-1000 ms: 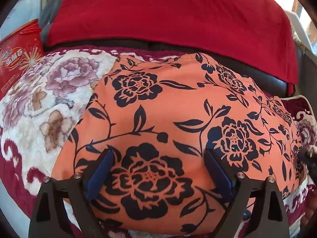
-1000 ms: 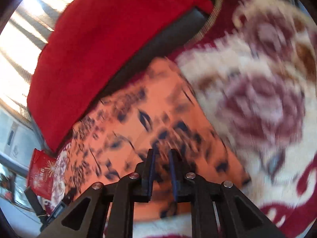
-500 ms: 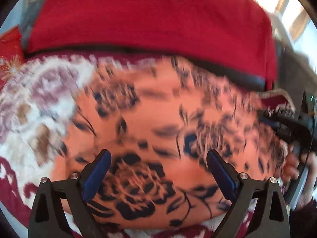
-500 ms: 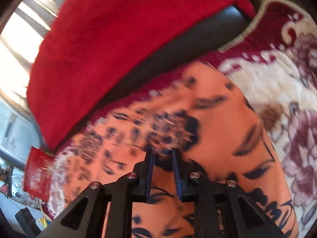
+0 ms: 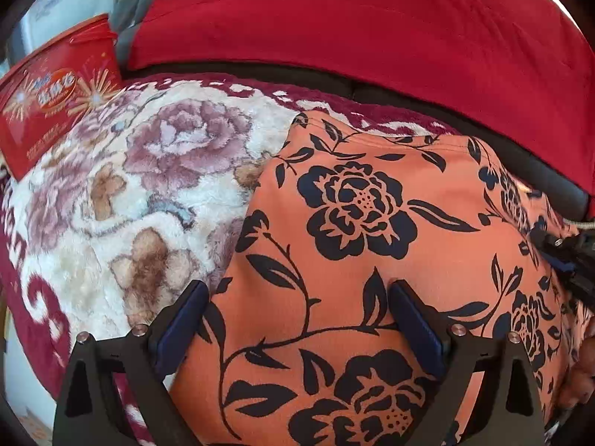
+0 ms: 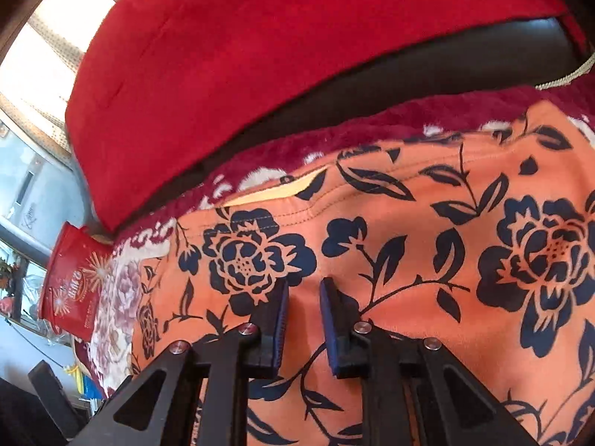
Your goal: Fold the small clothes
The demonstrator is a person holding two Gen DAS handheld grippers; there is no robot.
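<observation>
Orange garment [image 5: 390, 260] with black floral print lies spread flat on a plush floral blanket [image 5: 148, 193], taking up the right and centre of the left wrist view and most of the right wrist view. Stitched hem runs along its far edge; at one spot there the pale inner side [image 6: 282, 189] shows. Far edge sits near the blanket's maroon border.

Left gripper [image 5: 297, 327]: jaws wide apart, hovering over the garment's near left portion, left finger close to the garment's left edge. Nothing between the pads, no fabric lifted.

Right gripper [image 6: 303, 319]: jaws nearly together, narrow gap left, pointing down at the print. No fabric visibly pinched in the gap; contact with the cloth underneath can't be told. It also shows at the right edge of the left wrist view, over the garment's right side.

Beyond the blanket: dark seat back strip [image 6: 427, 74], red cloth [image 5: 353, 18] draped over it. Red printed box [image 5: 55, 100] stands at the blanket's far left.
</observation>
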